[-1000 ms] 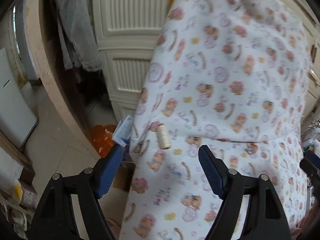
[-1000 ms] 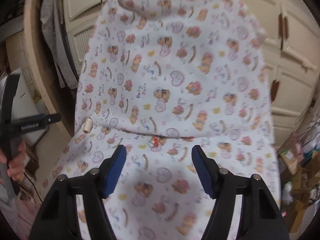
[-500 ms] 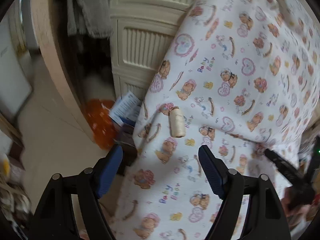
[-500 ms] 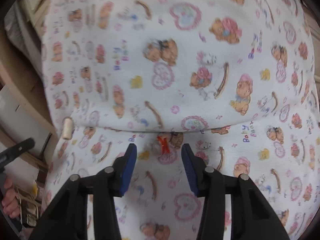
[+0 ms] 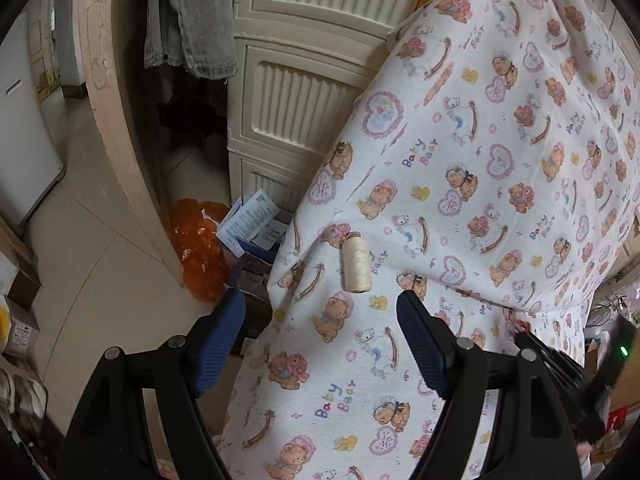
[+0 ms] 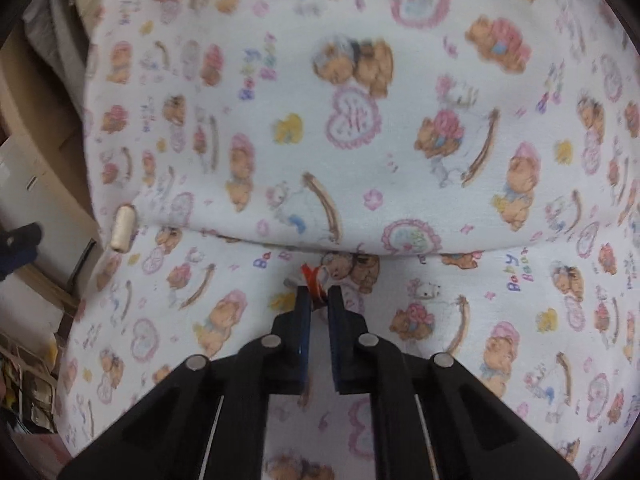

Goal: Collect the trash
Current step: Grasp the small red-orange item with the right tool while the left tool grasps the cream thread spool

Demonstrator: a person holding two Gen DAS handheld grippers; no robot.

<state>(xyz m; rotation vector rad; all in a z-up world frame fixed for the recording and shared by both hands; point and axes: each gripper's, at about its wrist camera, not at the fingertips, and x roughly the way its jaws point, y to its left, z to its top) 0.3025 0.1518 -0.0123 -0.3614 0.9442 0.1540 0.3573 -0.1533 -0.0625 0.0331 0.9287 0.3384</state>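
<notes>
A seat draped in white cloth [image 6: 280,168] printed with bears and hearts fills both views. In the crease between seat and backrest lies a small red scrap [image 6: 310,276]. My right gripper [image 6: 319,292] is shut on it, the blue pads pinching its lower end. The left wrist view shows that gripper's black tip [image 5: 532,344] at the red scrap [image 5: 520,325]. A cream spool of thread [image 5: 355,262] lies near the seat's left edge, also the spool [image 6: 122,228] in the right wrist view. My left gripper [image 5: 320,300] is open just below the spool, holding nothing.
Left of the seat on the floor are an orange plastic bag [image 5: 200,248] and a box with printed papers [image 5: 250,220]. A cream louvred cabinet [image 5: 304,92] stands behind, with a grey garment [image 5: 192,20] hanging beside a curved wooden frame [image 5: 116,120]. Clutter shows at far right [image 5: 616,360].
My right gripper dropped toward the crease and went from wide open to shut on the red scrap. The left gripper came nearer the spool and rolled a little, staying open.
</notes>
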